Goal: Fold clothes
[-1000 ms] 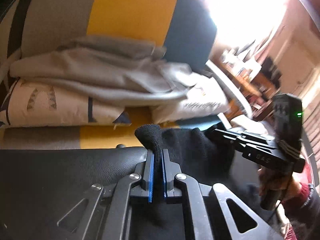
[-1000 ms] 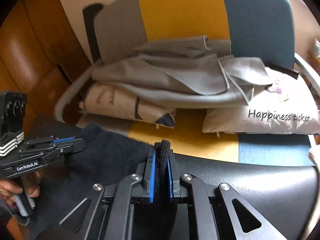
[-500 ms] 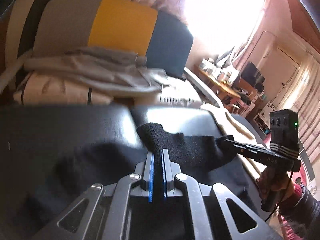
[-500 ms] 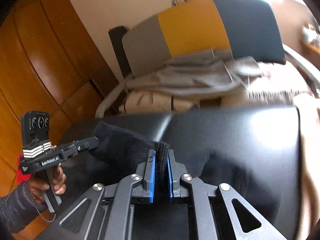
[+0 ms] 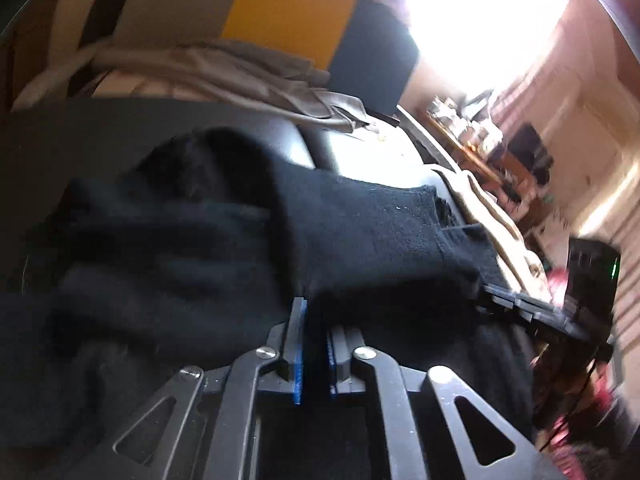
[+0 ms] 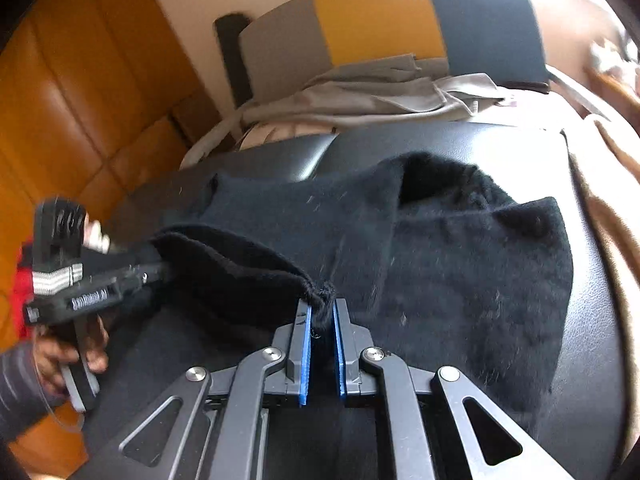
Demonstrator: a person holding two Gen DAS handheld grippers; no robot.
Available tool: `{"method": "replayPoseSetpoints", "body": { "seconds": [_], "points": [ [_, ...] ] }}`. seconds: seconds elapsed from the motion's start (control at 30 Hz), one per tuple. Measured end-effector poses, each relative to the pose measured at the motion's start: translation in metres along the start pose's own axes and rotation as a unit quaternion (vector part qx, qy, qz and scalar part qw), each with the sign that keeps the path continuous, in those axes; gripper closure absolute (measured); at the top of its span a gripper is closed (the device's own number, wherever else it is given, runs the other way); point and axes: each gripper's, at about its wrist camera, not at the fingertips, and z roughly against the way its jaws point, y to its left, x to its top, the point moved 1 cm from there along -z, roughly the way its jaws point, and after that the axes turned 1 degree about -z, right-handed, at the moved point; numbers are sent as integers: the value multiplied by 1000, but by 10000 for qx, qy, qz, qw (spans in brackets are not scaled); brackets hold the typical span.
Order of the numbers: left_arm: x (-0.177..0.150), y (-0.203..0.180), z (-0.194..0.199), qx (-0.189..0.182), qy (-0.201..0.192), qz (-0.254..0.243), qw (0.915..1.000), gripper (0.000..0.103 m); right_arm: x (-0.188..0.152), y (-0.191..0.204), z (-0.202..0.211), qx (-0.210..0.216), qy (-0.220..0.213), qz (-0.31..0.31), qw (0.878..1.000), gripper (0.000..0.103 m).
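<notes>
Both grippers hold the near edge of a black fleece garment [image 6: 460, 264] that lies doubled over on a black padded bench [image 6: 592, 304]. The left gripper [image 5: 316, 320] has a fold of the fleece between its blue pads [image 5: 298, 352] and its jaws are opening, so the grip is being eased; the right gripper [image 6: 320, 316] shows a bunched hem pinched between its pads [image 6: 305, 356], and its jaws are opening too, though the cloth there looks pressed on both sides. Judging by the doubled layer, the fold has been carried over and this is the laying-down and release. To do it well, both corners should come down level with each other on the bench, the top edge lined up with the layer beneath, and the jaws should part fully before either hand draws back, or the fleece will cling to a pad and drag the fold askew. Beyond the bench, a sofa [image 6: 376, 20] with grey, yellow and dark blue panels carries a heap of grey clothes [image 6: 372, 96] on cushions. A beige cloth [image 6: 600, 168] lies just beside the bench on its right edge, and tan leather seating [image 6: 76, 88] stands to its left. Nothing rests on the garment itself, so only the grippers' own hold stands in the way.
</notes>
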Motion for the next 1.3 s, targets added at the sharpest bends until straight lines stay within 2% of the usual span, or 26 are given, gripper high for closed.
{"method": "replayPoseSetpoints", "body": {
  "seconds": [0.13, 0.2, 0.33, 0.43, 0.53, 0.6, 0.67, 0.73, 0.8, 0.87, 1.0, 1.07, 1.13, 1.2, 1.3],
  "points": [
    [-7, 31, 21, -294, -29, 868, 9958, 85, -14, -10, 22, 153, -80, -478, 9987, 76],
    [-6, 38, 30, -214, -160, 1040, 9942, 85, -15, -16, 30, 183, -244, -728, 9969, 75],
    [8, 18, 37, -376, -413, 797, 9953, 84, -6, -12, 38, 143, -519, -853, 9949, 72],
    [17, -11, 24, -259, -326, 280, 9987, 83, 4, 11, 24, 136, -454, -475, 9977, 73],
    [5, -25, -5, 246, 61, -62, 9997, 82, 3, 26, 1, -351, -170, -104, 9992, 73],
    [-8, -25, -12, 448, -25, -228, 9987, 83, -8, 29, -14, -939, 55, 196, 9954, 71],
    [-13, -21, -7, 397, -236, -126, 9989, 83, -17, 29, -13, -1016, -115, 300, 9943, 70],
    [-13, -13, -5, 274, -315, 227, 9989, 83, -18, 26, -12, -924, -174, 179, 9954, 68],
    [-16, -12, 2, 306, -383, 315, 9983, 84, -18, 23, -12, -825, -196, 127, 9963, 64],
    [-17, -13, 13, 451, -431, 441, 9971, 83, -18, 26, -13, -779, -193, 177, 9966, 60],
    [-27, -3, 79, 557, -942, 764, 9910, 81, -19, 45, -21, -819, -59, 600, 9948, 27],
    [-36, 22, 129, 701, -1286, 1150, 9825, 80, -20, 62, -33, -1108, 149, 1087, 9878, 8],
    [-46, 49, 184, 865, -1656, 1580, 9696, 80, -23, 76, -41, -1377, 291, 1468, 9791, 0],
    [-61, 84, 252, 1027, -2240, 2147, 9451, 80, -24, 81, -43, -1476, 306, 1590, 9757, 0],
    [-82, 114, 336, 1427, -3050, 2533, 9069, 78, -23, 75, -40, -1345, 288, 1438, 9800, 0]
  ]
}}
